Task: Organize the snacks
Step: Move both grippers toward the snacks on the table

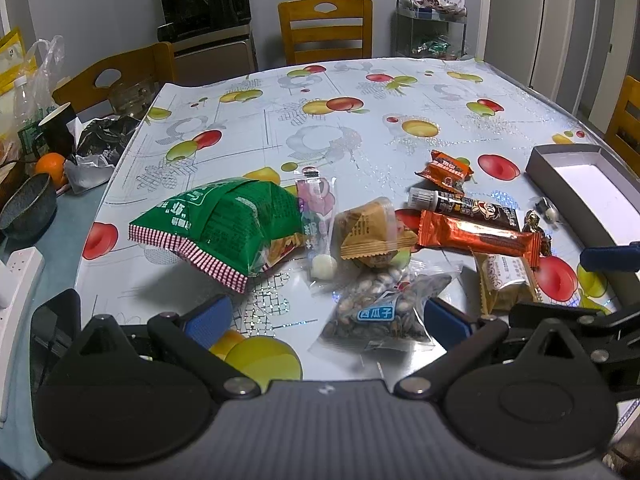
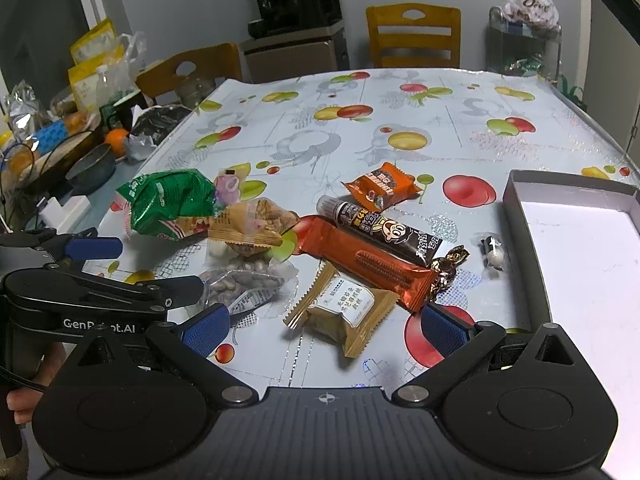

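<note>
Several snacks lie in a loose pile on the fruit-print tablecloth. A green bag lies left, a clear bag of seeds in front, a long orange bar and a dark tube to the right, and a tan wrapped cake near my right gripper. An open grey box with a white floor stands at the right. My left gripper is open, its blue pads either side of the seed bag, above the table. My right gripper is open around the tan cake, holding nothing.
Wooden chairs stand at the far and left sides. A side counter at the left holds a dark bowl, an orange, bags and a power strip. A metal cart stands at the far right.
</note>
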Action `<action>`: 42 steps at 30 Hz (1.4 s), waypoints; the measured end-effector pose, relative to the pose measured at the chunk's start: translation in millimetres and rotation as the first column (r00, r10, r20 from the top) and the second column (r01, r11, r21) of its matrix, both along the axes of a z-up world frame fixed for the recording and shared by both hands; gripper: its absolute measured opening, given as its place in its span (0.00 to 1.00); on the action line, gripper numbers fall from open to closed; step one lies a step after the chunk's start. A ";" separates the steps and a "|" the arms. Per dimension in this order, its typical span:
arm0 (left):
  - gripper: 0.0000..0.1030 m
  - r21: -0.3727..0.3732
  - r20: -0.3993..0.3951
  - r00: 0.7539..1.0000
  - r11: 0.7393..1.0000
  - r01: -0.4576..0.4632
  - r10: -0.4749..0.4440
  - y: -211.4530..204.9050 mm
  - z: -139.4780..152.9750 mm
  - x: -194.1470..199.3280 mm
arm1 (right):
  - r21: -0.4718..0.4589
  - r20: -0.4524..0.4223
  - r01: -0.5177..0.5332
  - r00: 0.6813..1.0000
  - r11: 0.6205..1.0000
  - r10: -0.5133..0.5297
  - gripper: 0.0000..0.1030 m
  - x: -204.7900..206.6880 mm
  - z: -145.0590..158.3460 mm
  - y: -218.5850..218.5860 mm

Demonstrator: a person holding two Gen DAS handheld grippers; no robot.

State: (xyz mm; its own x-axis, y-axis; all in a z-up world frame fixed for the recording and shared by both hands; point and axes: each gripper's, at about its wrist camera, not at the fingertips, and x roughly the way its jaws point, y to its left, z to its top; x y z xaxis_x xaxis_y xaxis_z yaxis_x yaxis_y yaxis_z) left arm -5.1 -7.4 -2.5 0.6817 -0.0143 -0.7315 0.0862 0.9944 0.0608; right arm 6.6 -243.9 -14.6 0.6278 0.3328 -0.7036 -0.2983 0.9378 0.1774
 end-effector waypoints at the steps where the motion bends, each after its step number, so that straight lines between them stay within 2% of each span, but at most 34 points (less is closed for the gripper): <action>1: 1.00 0.000 0.000 1.000 1.000 0.000 0.000 0.4 -0.1 0.4 | 0.000 -0.001 0.001 1.000 1.000 -0.001 1.00 -0.3 -0.2 -0.4; 42: 1.00 -0.005 -0.012 1.000 1.000 0.001 -0.001 2.9 -4.7 3.1 | -0.001 -0.025 0.001 1.000 1.000 -0.001 1.00 2.5 -5.7 1.3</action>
